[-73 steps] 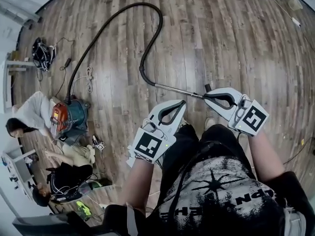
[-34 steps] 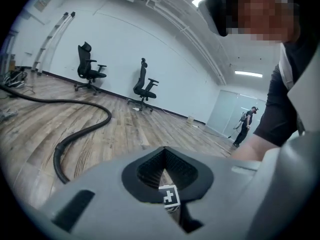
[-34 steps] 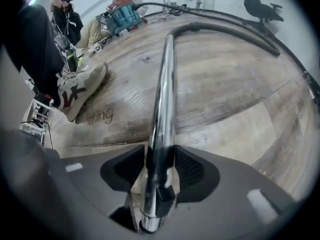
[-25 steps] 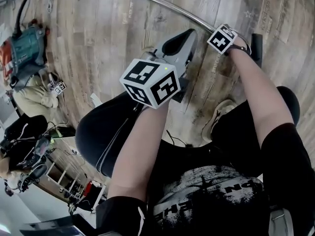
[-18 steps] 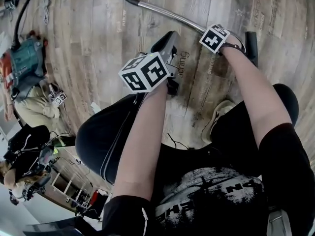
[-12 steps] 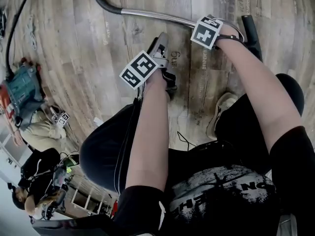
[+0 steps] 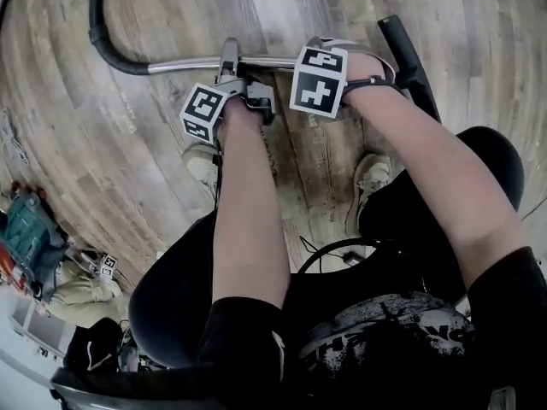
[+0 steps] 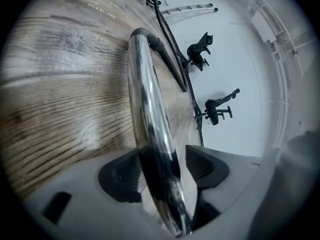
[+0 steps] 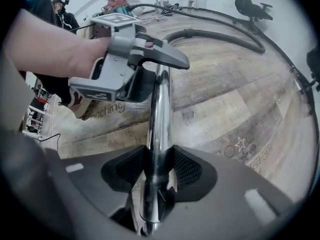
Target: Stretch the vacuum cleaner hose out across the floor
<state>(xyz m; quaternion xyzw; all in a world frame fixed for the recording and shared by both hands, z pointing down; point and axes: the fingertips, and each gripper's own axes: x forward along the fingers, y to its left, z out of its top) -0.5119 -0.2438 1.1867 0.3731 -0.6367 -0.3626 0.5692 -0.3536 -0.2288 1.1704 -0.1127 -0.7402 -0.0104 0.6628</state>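
The wooden floor (image 7: 128,152) spreads beneath me; the black hose (image 7: 92,20) curls away at eleven o'clock, joined to the chrome tube (image 7: 184,63) running across at twelve. My right tongs (image 9: 159,169) clench that tube; my left tongs (image 7: 229,54), jaws just opening, straddle it loosely

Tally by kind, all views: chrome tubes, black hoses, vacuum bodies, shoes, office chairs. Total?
chrome tube: 1
black hose: 1
vacuum body: 1
shoes: 2
office chairs: 2
Total: 7
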